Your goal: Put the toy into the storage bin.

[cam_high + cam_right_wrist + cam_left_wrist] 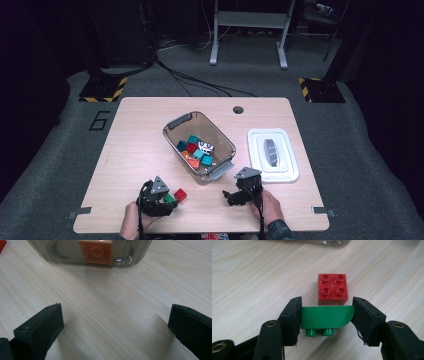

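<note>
Clear plastic bin (220, 131) ahead of both grippers. Right gripper (115, 322): jaws wide apart, nothing between. Left gripper (327, 315): jaws clamped on the green brick (325, 317), across its flat sides; rigid, light, smooth, likely slippery. Red brick (332, 288) just beyond the tips.

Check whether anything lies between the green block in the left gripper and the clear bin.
Yes. The red block sits on the table directly ahead of the green block, toward the clear bin. The left gripper is shut on the green block.
</note>
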A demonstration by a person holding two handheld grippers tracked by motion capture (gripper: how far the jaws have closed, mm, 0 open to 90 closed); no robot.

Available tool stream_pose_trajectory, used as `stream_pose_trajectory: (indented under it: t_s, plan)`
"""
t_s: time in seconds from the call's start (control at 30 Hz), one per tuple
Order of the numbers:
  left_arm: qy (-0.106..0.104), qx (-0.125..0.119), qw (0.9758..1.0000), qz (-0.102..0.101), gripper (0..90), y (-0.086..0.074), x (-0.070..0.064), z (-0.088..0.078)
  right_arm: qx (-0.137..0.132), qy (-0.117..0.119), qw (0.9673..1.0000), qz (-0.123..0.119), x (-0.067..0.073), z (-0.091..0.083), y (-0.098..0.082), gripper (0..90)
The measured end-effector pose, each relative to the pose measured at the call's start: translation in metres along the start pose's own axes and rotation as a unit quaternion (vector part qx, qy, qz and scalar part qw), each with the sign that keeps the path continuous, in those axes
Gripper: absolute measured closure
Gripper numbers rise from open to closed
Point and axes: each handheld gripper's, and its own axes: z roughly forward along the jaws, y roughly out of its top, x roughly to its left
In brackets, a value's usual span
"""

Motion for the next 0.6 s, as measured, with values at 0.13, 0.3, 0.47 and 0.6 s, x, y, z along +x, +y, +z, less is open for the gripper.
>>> stream_pose_trajectory:
  t_s: [0.13,0.3,0.47,0.6]
  plan:
    - [0.006,-0.002,0.9999,-0.015,43.0,-0.005,0.012,-0.003,0.000,0.000,1.0000,0.000,0.000,0.000,0.000,0.0]
    - [0.012,0.000,0.9993,-0.035,37.9,-0.009,0.022,-0.006,0.000,0.000,1.0000,0.000,0.000,0.000,0.000,0.0]
    - [0.014,0.001,0.9993,-0.034,36.3,-0.012,0.022,-0.005,0.000,0.000,1.0000,0.000,0.000,0.000,0.000,0.0]
    - [0.012,0.005,0.9994,-0.032,42.4,-0.015,0.022,-0.004,0.000,0.000,1.0000,0.000,0.000,0.000,0.000,0.0]
